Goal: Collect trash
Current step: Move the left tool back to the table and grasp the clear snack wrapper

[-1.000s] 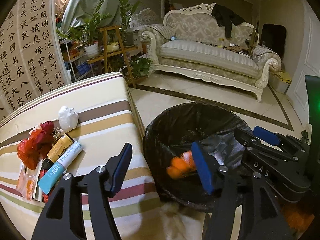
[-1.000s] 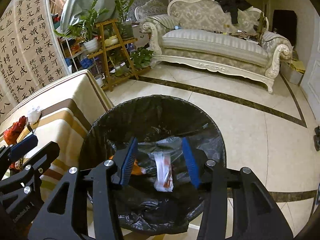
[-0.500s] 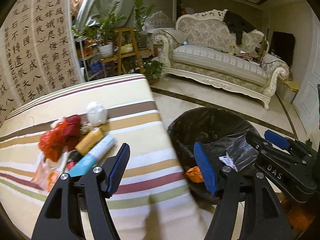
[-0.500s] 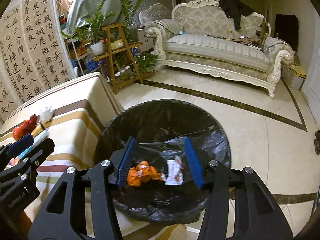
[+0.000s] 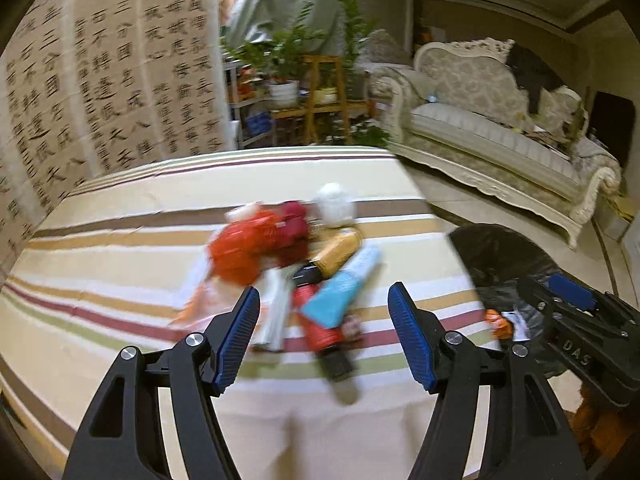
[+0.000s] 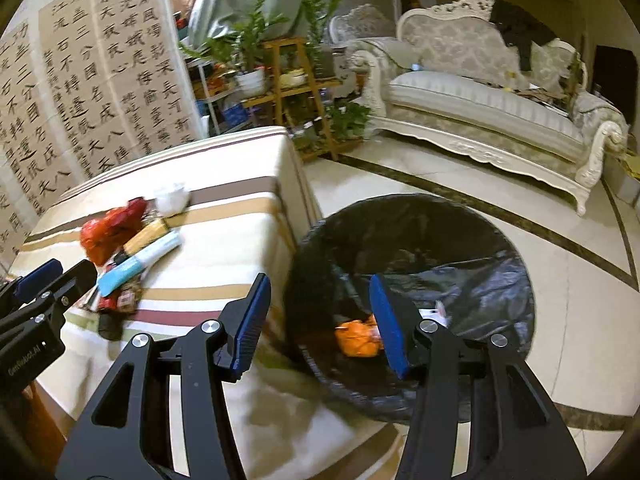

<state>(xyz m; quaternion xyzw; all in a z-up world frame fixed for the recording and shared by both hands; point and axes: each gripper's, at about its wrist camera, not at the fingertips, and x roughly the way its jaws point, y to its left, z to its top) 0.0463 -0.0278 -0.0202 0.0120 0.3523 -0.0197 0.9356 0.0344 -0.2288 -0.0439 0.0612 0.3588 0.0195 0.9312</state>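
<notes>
While both tools gape empty, the left tool (image 5: 324, 336) hangs over the trash pile (image 5: 296, 264) on the striped tabletop (image 5: 120, 248); the right tool (image 6: 316, 320), jaws just widened, straddles the bin's (image 6: 460, 232) rim.

"DAS" in white on right gripper (image 5: 576, 320) body, left wrist view. "GenRobot.AI" on left gripper (image 6: 40, 288) body. Wall panel (image 6: 92, 80): black Chinese calligraphy columns.
</notes>
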